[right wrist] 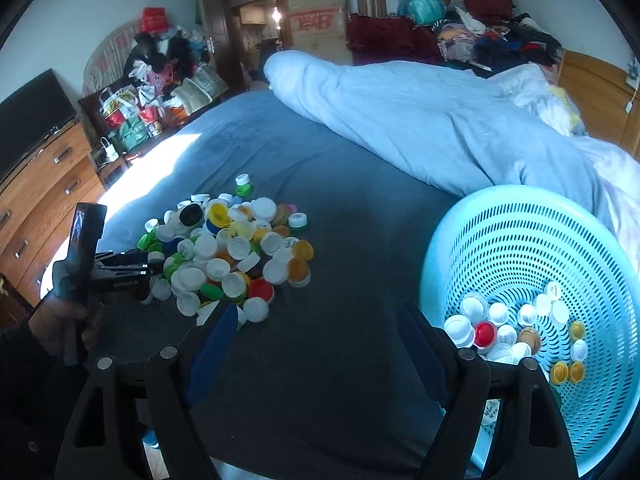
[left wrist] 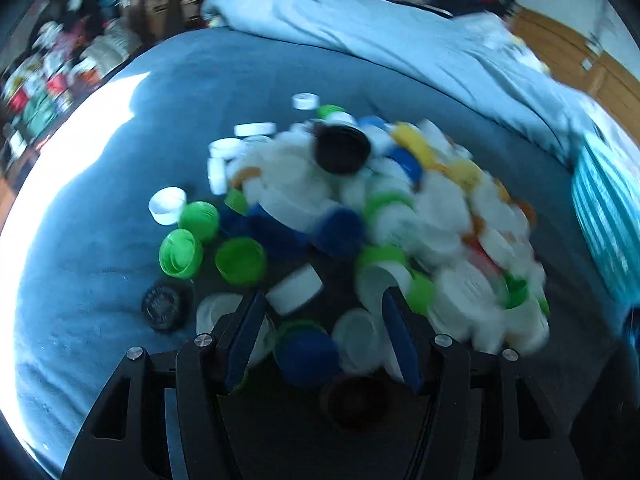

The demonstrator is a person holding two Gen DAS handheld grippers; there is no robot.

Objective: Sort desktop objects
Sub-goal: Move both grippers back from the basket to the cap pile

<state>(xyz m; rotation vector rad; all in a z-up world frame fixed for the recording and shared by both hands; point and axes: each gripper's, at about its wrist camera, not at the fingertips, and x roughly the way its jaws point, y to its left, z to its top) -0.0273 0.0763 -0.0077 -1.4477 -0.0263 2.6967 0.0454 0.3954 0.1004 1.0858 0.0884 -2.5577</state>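
Observation:
A pile of bottle caps (left wrist: 380, 216) in white, green, blue, yellow and black lies on the blue-grey bed sheet (left wrist: 100, 280); the pile also shows in the right wrist view (right wrist: 236, 252). My left gripper (left wrist: 324, 304) is open, low over the near edge of the pile, with a white cap (left wrist: 295, 289) and a blue cap (left wrist: 306, 354) between its fingers; nothing is held. The left gripper also shows from the side in the right wrist view (right wrist: 154, 266). My right gripper (right wrist: 316, 316) is open and empty above bare sheet, between the pile and a light blue perforated basket (right wrist: 560, 248) holding several caps.
A rolled light blue duvet (right wrist: 420, 120) lies across the bed behind the pile. A wooden dresser (right wrist: 44, 184) with a TV stands at the left. Bags and clothes crowd the far side of the room. A black cap (left wrist: 164, 308) lies apart at the left.

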